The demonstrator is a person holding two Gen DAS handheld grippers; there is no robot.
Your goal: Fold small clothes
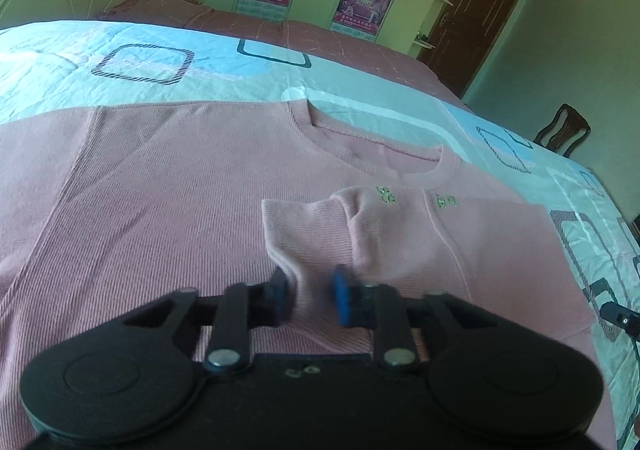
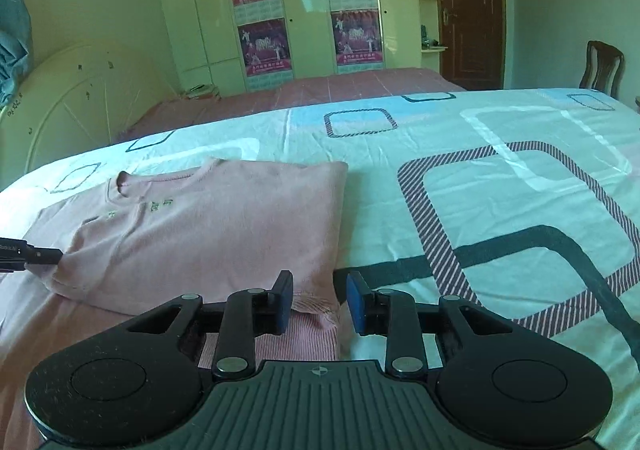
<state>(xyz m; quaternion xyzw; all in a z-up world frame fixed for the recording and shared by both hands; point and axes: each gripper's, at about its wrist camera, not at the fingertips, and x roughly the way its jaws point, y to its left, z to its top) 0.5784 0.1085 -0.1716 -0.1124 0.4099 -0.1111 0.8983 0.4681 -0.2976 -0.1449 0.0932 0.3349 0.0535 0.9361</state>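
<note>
A pink ribbed shirt lies flat on the patterned bed sheet, collar away from me. Its right side is folded over the body as a flap with small green embroidery showing. My left gripper is shut on a bunched edge of that flap, low over the shirt. In the right wrist view the folded shirt lies to the left. My right gripper is open at the shirt's near right corner, with the hem between the jaws but the pads not pressing it. The left gripper's tip shows at the left edge.
The sheet stretches wide to the right of the shirt. A wooden chair stands beyond the bed's far right corner. A cream headboard, a wardrobe with posters and a brown door line the far side.
</note>
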